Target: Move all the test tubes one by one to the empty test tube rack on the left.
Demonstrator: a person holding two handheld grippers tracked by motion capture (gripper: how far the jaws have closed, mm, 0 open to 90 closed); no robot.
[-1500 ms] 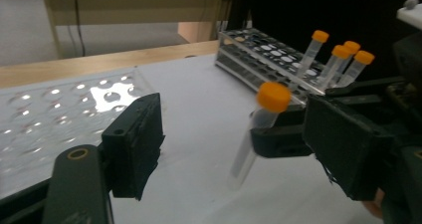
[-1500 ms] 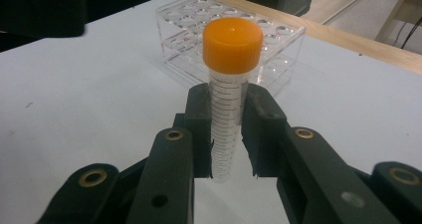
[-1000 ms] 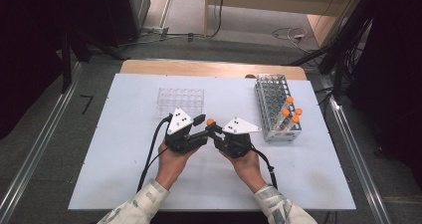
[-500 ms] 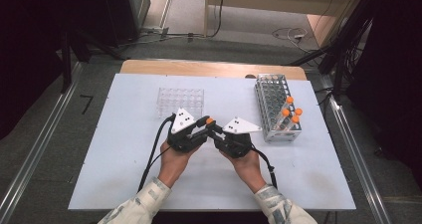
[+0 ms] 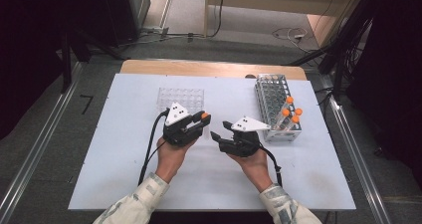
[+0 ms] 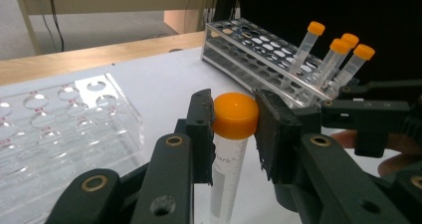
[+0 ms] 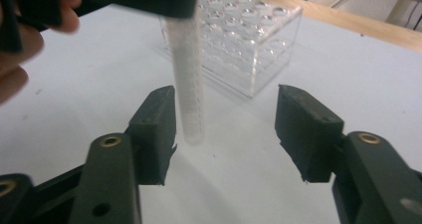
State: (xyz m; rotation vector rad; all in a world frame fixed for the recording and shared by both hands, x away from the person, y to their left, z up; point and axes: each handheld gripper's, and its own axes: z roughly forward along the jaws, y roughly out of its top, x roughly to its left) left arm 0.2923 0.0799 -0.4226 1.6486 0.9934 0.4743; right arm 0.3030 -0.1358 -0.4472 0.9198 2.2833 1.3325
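A clear tube with an orange cap hangs upright over the white table, and my left gripper is shut on it just below the cap. From above, the left gripper sits at table centre with the cap at its tips. My right gripper faces it from the right, open; its jaws have just been opening. In the right gripper view the tube's lower end hangs close to the left jaw of the right gripper, and neither pad presses on it.
A metal wire rack stands at the right and holds three orange-capped tubes at its near end. A clear plastic rack sits just behind the left gripper. A wooden strip edges the table's far side.
The right gripper's jaws have spread apart and it has drawn slightly away to the right. The tube stays in the left gripper, which has closed on it.
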